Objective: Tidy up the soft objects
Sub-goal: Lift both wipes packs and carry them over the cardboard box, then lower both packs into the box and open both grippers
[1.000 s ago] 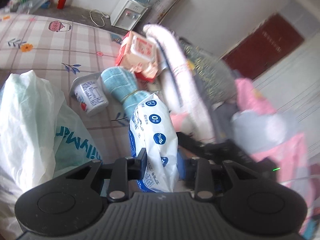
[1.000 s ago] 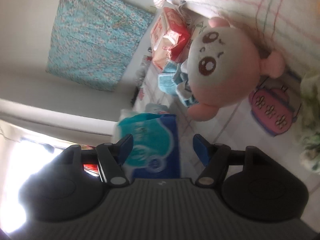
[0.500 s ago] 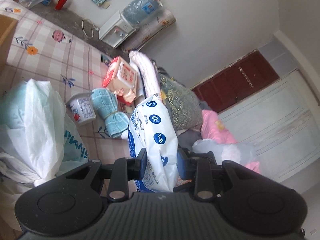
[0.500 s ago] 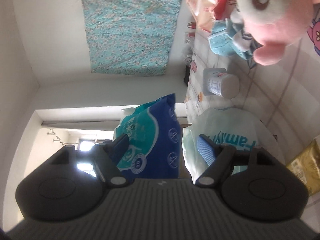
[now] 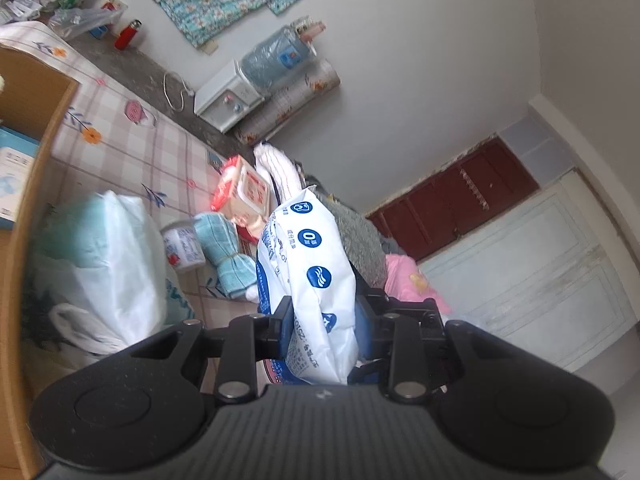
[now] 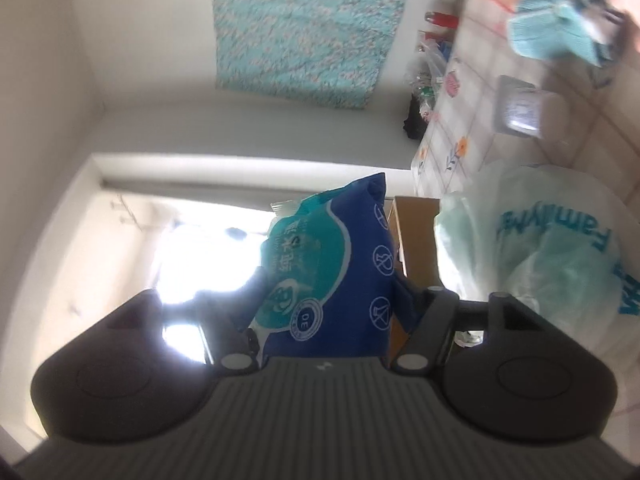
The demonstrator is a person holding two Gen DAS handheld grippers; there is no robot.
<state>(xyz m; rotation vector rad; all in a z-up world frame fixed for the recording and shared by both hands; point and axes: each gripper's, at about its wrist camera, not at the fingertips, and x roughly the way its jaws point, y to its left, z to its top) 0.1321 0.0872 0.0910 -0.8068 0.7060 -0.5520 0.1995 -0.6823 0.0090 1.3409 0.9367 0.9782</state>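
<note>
- I am pinching the blue-and-white tissue pack (image 5: 316, 292) in my left gripper (image 5: 324, 316); both fingers are pressing into its sides, and it is standing up out of the tongs, held in the air above the checked bedspread (image 5: 120, 140).
- My right gripper (image 6: 332, 300) is also closing on the tissue pack (image 6: 340, 264), clamping its dark blue face from both sides.
- Just beyond, to my left, a white plastic bag (image 5: 104, 264) is bulging against the brown cardboard box (image 5: 24, 208) at the bedspread's left edge.
- Past the pack, a rolled teal towel (image 5: 224, 252) is lying beside a small white tub (image 5: 182, 244).
- Farther on, a red-and-white wipes pack (image 5: 244, 192) and a folded white blanket (image 5: 280, 172) are sitting near the far edge.
- A pink plush (image 5: 408, 280) is showing behind my left tongs, partly hidden.
</note>
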